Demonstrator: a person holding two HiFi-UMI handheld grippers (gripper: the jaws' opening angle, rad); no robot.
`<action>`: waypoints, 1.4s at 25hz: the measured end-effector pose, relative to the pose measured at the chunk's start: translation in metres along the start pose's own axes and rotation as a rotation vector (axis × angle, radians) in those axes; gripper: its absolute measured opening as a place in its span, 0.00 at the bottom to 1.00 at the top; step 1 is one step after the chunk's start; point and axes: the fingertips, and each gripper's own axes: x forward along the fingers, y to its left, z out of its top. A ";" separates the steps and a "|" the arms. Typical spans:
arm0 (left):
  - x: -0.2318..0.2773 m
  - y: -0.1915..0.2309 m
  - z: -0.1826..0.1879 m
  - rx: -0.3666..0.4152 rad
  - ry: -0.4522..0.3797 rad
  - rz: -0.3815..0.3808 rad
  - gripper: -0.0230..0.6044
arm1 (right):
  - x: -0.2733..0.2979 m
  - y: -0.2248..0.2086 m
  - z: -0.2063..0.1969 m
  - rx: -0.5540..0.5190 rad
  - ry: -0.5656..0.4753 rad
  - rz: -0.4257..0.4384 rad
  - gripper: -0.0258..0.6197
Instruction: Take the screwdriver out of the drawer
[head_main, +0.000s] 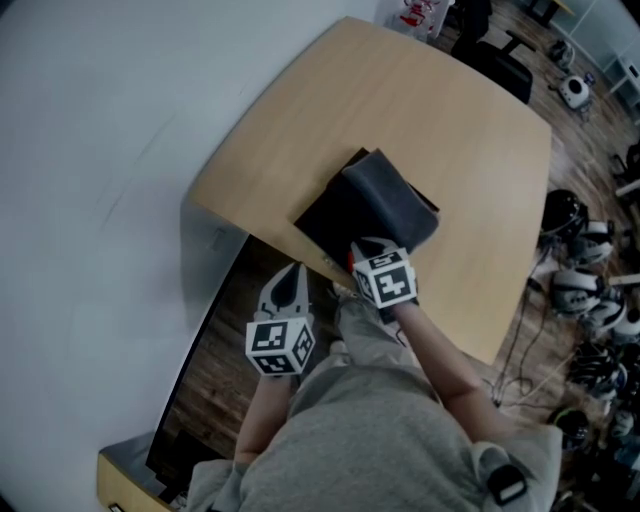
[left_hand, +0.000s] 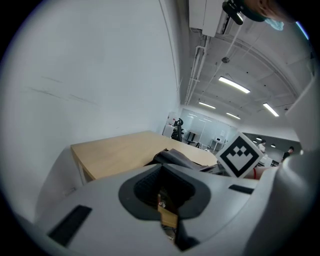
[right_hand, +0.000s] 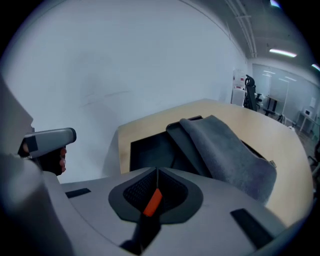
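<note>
My right gripper (head_main: 366, 247) hangs over the near edge of the wooden table (head_main: 470, 170). In the right gripper view its jaws (right_hand: 156, 176) are shut on an orange-and-black tool, the screwdriver (right_hand: 152, 202); a bit of orange (head_main: 352, 263) shows beside the fingers in the head view. My left gripper (head_main: 292, 272) is lower and to the left, off the table edge, jaws together with nothing held (left_hand: 161, 172). A black mat (head_main: 330, 215) with a grey cloth (head_main: 392, 203) lies on the table just ahead. No drawer is clearly visible.
A white wall (head_main: 90, 150) runs along the left. A dark panel (head_main: 195, 380) stands beside the table over the wooden floor. Helmets and cables (head_main: 585, 270) litter the floor on the right. Office chairs (head_main: 495, 50) stand beyond the table.
</note>
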 end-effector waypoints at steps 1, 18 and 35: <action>0.003 0.001 0.001 -0.001 0.002 -0.001 0.03 | 0.005 -0.001 -0.003 0.004 0.030 0.007 0.05; 0.033 0.018 0.007 -0.026 0.011 -0.010 0.04 | 0.044 -0.004 -0.040 -0.033 0.504 -0.035 0.23; 0.035 0.015 0.009 -0.027 0.002 -0.015 0.04 | 0.047 -0.003 -0.040 -0.106 0.425 -0.004 0.15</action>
